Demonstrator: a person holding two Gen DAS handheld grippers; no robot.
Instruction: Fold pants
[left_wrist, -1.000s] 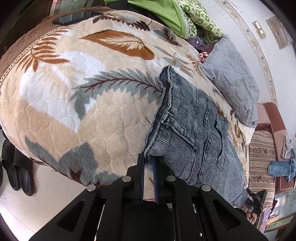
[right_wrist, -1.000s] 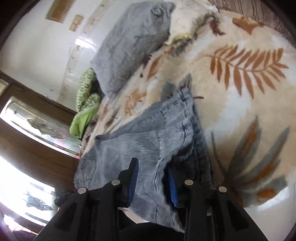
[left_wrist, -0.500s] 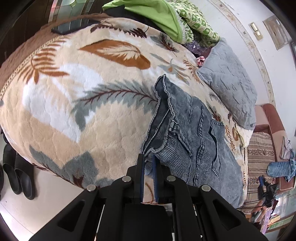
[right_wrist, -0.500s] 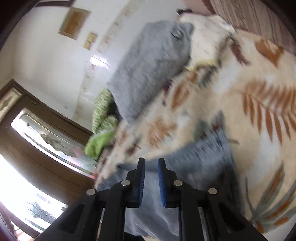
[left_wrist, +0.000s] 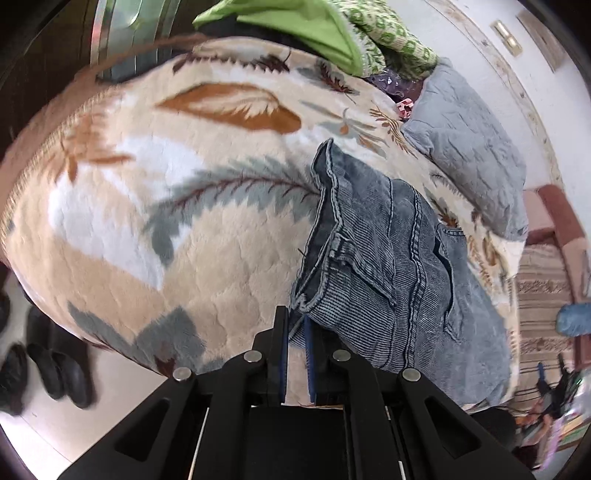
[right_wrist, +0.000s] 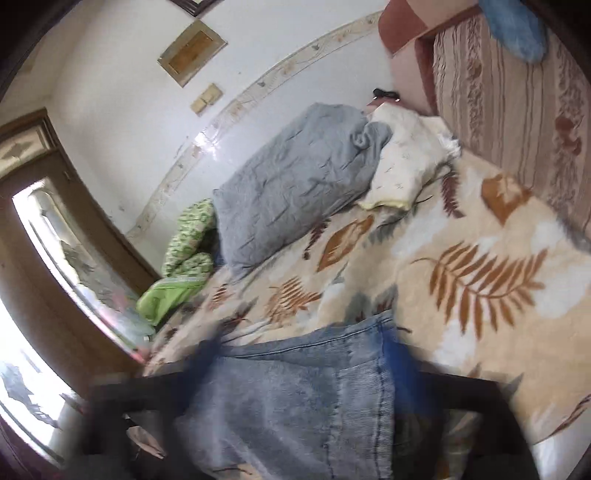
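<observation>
From the left wrist camera, the left gripper (left_wrist: 295, 325) sat at the near edge of the bed with its two blue-lined fingers (left_wrist: 281, 343) drawn almost together, leaving only a narrow slit. A corner of the jeans (left_wrist: 388, 266) near the waistband ran down into that slit, so the claw appeared to be pinching the denim. The jeans lay folded in a long bundle on the leaf-patterned blanket (left_wrist: 166, 221), to the right of its middle. A grey pillow (left_wrist: 469, 147) rested beyond them, and green bedding (left_wrist: 332, 33) was piled at the far end. Black shoes (left_wrist: 55, 369) stood on the floor to the left.

From the right wrist camera, the picture was heavily smeared. The right gripper (right_wrist: 306, 387) showed only as dark, blue-tinged streaks on either side of the jeans (right_wrist: 306, 398), so I could not tell how wide it stood or whether it held anything. The jeans lay at the near edge of the blanket (right_wrist: 480, 277), with the grey pillow (right_wrist: 295, 177) and a cream pillow (right_wrist: 402, 155) farther back.
</observation>
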